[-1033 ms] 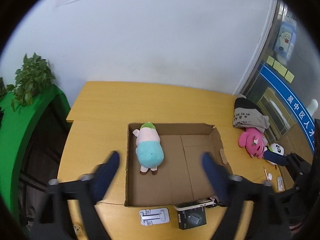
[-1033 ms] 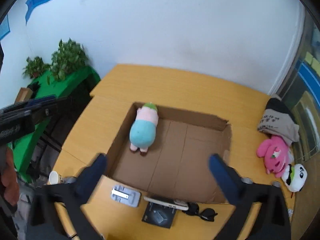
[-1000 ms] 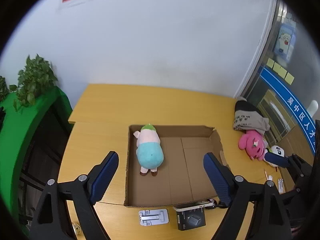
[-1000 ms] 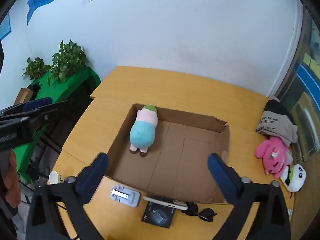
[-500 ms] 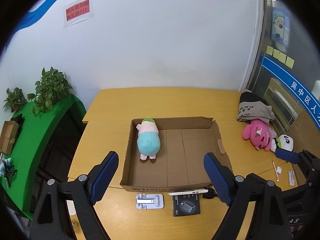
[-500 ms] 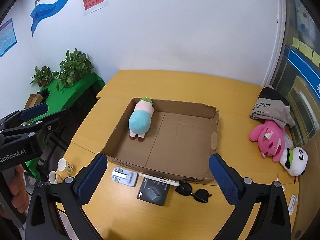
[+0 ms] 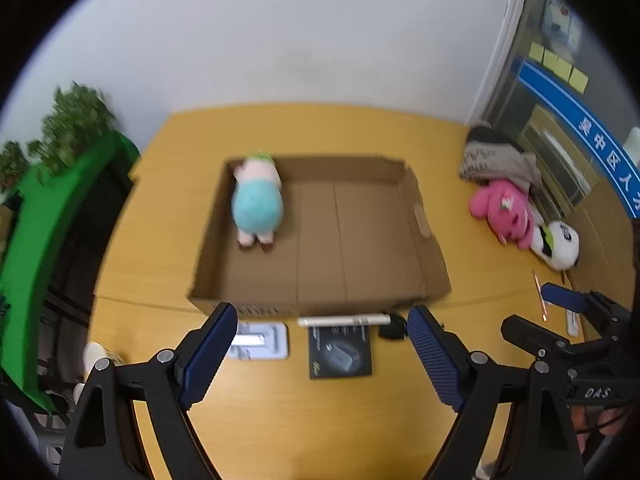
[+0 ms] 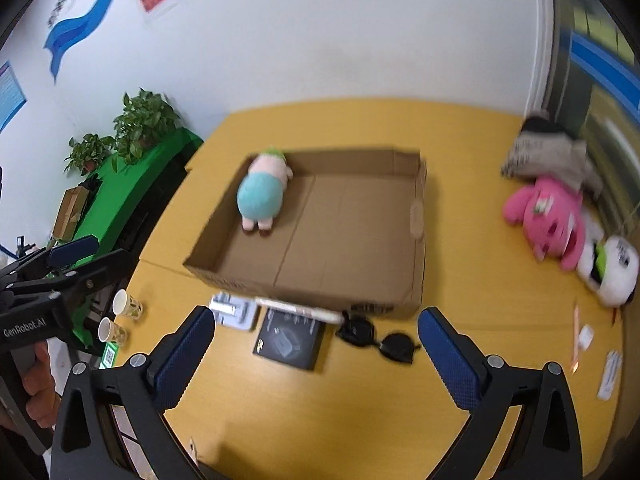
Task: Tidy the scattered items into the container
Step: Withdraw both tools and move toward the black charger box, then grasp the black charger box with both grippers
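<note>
An open cardboard box (image 7: 424,240) (image 8: 418,240) sits mid-table with a blue and pink plush (image 7: 258,204) (image 8: 262,194) lying in its far left corner. Along the box's near wall lie a silver stand (image 7: 262,340) (image 8: 234,310), a black box (image 7: 340,350) (image 8: 288,338), a white pen-like bar (image 7: 344,321) (image 8: 298,308) and sunglasses (image 8: 378,338). At the right lie a pink plush (image 7: 504,208) (image 8: 550,216), a panda plush (image 7: 558,242) (image 8: 610,270) and a folded garment (image 7: 494,158) (image 8: 548,152). My left gripper (image 7: 322,338) and right gripper (image 8: 316,340) are open and empty, above the table's near side.
Paper cups (image 8: 128,304) stand off the table's left edge. Small cards and a pencil (image 8: 576,336) lie at the right front. A green-covered bench with plants (image 8: 140,124) stands at the left. A white wall is behind the table.
Both grippers have dropped lower and nearer to the table's front, so the box and items look larger. Both stay open and empty. Nothing on the table has moved.
</note>
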A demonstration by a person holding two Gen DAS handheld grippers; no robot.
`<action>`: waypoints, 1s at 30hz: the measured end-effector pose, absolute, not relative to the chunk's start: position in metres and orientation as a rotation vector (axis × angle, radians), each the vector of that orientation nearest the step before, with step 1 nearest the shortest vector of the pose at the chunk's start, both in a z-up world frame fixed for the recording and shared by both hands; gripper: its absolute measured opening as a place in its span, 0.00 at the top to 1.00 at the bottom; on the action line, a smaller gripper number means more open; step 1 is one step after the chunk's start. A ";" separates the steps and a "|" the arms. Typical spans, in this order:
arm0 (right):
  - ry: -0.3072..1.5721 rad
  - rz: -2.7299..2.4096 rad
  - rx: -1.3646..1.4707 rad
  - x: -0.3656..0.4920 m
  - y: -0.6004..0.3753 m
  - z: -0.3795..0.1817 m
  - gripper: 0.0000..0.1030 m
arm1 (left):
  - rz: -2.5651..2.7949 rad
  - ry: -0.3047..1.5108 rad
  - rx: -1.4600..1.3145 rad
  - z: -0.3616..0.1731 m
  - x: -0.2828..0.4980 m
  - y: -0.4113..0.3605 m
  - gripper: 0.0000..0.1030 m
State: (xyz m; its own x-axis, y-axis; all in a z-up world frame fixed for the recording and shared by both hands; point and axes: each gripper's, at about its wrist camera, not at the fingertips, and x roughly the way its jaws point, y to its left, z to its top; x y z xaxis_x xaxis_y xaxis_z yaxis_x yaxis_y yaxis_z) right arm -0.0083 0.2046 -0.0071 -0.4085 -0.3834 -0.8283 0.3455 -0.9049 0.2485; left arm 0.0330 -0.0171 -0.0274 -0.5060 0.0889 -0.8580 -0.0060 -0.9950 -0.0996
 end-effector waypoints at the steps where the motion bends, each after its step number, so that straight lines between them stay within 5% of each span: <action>1: -0.075 -2.298 1.422 -0.012 0.209 -0.024 0.00 | 2.614 -0.168 -1.572 -0.044 0.027 -0.022 0.15; 8: -0.168 -2.063 1.634 -0.018 0.191 -0.133 0.00 | 2.360 -0.455 -1.750 -0.137 0.000 -0.059 0.16; 22: -0.108 -1.961 1.766 -0.041 0.133 -0.261 0.00 | 2.071 -0.504 -1.947 -0.288 -0.039 -0.067 0.17; 30: -0.079 -1.910 1.742 -0.055 0.114 -0.288 0.02 | 1.973 -0.544 -1.934 -0.317 -0.046 -0.058 0.18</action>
